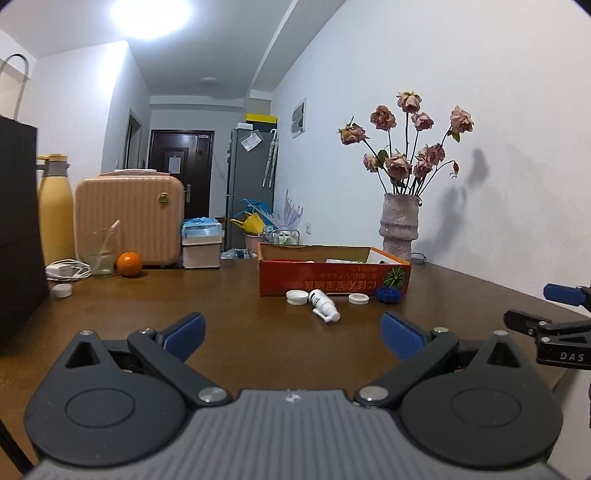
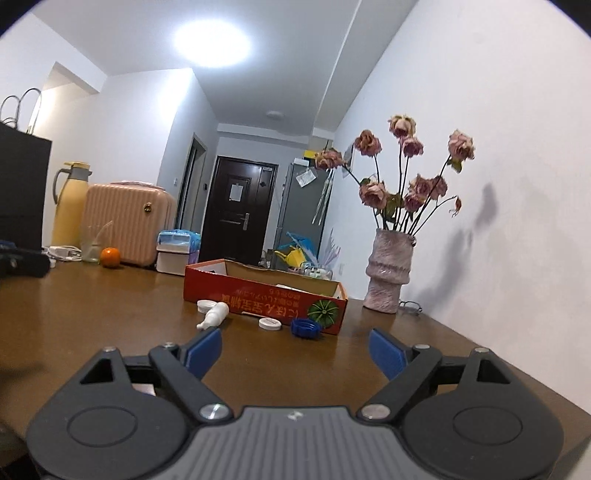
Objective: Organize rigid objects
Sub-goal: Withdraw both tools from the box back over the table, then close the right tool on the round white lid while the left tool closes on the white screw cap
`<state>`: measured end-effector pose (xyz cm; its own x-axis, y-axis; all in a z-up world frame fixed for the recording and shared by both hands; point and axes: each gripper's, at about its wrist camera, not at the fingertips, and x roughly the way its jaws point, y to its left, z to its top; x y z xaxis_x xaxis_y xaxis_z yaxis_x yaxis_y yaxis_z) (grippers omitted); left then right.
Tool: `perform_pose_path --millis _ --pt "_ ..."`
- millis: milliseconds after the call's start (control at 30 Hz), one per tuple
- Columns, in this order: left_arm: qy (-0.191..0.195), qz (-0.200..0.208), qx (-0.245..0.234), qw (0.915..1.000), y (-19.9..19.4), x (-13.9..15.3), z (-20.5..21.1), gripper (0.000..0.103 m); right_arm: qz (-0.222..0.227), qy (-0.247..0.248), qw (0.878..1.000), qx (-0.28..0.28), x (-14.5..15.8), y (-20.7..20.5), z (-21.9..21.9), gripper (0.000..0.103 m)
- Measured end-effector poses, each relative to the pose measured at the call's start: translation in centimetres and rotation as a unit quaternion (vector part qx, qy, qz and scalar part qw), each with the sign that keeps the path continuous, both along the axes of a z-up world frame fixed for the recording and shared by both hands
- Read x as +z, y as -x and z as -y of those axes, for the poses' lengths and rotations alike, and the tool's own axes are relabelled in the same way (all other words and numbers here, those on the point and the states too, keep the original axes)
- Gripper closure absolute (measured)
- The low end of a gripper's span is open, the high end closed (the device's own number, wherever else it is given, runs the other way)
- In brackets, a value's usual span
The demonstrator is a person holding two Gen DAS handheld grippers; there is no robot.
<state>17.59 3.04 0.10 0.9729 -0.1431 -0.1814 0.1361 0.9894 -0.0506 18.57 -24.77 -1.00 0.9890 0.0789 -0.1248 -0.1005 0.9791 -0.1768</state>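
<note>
Four small rigid items lie loose on the brown bench (image 1: 240, 350) against the red cardboard box (image 1: 334, 275): white spray bottle (image 1: 324, 305), two white ribbed caps, blue cap (image 1: 388, 295). Left gripper (image 1: 293, 334) and right gripper (image 2: 295, 350) hover short, jaws spread, empty.

A ceiling lamp (image 1: 151, 16) blows out to white glare in both views. The roses (image 2: 410, 173) cast soft grey shadows on the wall (image 2: 517, 184). The room is moderately bright with a cool tint. Fisheye bending curves the edges, and the corners go black.
</note>
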Motion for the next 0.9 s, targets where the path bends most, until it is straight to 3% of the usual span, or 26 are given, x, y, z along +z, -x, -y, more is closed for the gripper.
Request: perform_pose_path --millis 200,367,467,667,900 --pt "-0.035 -0.005 0.019 0.9992 2.3 -0.4 -1.0 0.0 -0.007 -0.019 1.0 0.005 -0.2 2.7 0.1 0.015" --pt "-0.042 -0.013 0.028 0.9987 3.0 -0.7 -1.3 0.0 0.003 0.024 1.0 -0.002 -0.9 3.3 -0.3 0.014" --pt "-0.045 -0.012 0.032 0.9984 2.7 -0.9 -1.3 0.0 -0.005 0.014 1.0 -0.002 -1.1 3.2 0.3 0.014" --pt "-0.033 -0.026 0.029 0.9987 -0.6 -1.0 -0.6 0.0 -0.028 -0.016 0.999 -0.011 -1.4 1.0 1.3 0.014" --pt "-0.046 -0.08 0.026 0.9954 -6.4 -1.8 0.2 0.0 -0.074 -0.031 0.997 -0.011 -1.5 -4.4 2.1 0.015"
